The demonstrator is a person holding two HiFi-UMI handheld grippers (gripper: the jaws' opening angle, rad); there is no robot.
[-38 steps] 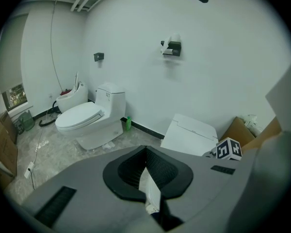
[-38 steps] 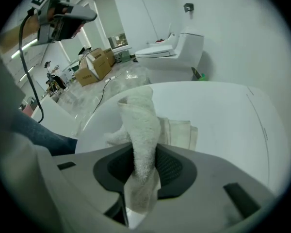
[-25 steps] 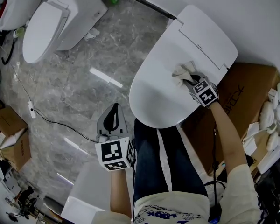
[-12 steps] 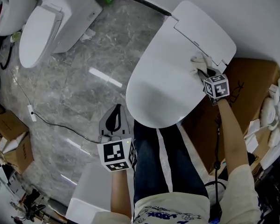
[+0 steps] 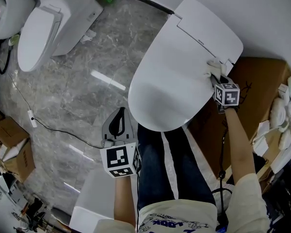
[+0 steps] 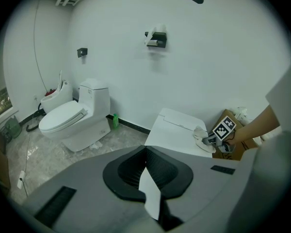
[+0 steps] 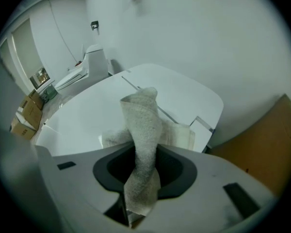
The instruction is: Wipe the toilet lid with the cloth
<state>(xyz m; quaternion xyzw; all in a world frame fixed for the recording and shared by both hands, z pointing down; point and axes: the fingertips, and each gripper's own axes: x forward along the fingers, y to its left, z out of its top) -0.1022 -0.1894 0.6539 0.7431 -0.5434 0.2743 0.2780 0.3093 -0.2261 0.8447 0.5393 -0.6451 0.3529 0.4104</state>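
Observation:
The white toilet lid (image 5: 169, 67) is down, and I stand at its front. A pale cloth (image 5: 214, 67) lies bunched on the lid's right rear edge, near the hinge panel. My right gripper (image 5: 217, 77) is shut on the cloth and presses it against the lid. In the right gripper view the cloth (image 7: 141, 125) rises twisted out of the jaws over the lid (image 7: 97, 120). My left gripper (image 5: 119, 116) hangs shut and holding nothing over the floor, left of my leg. From its view the lid (image 6: 174, 132) and cloth (image 6: 202, 137) lie ahead to the right.
A second toilet (image 5: 41, 25) stands at the far left on the grey marble floor (image 5: 87, 72). A cardboard box (image 5: 257, 86) sits right of the lid, and more boxes (image 5: 9, 144) sit at the left. A cable (image 5: 53, 127) runs across the floor. A paper holder (image 6: 156, 39) hangs on the wall.
My right gripper has dragged the cloth from the lid's middle rear toward its right rear edge. The left gripper has stayed put.

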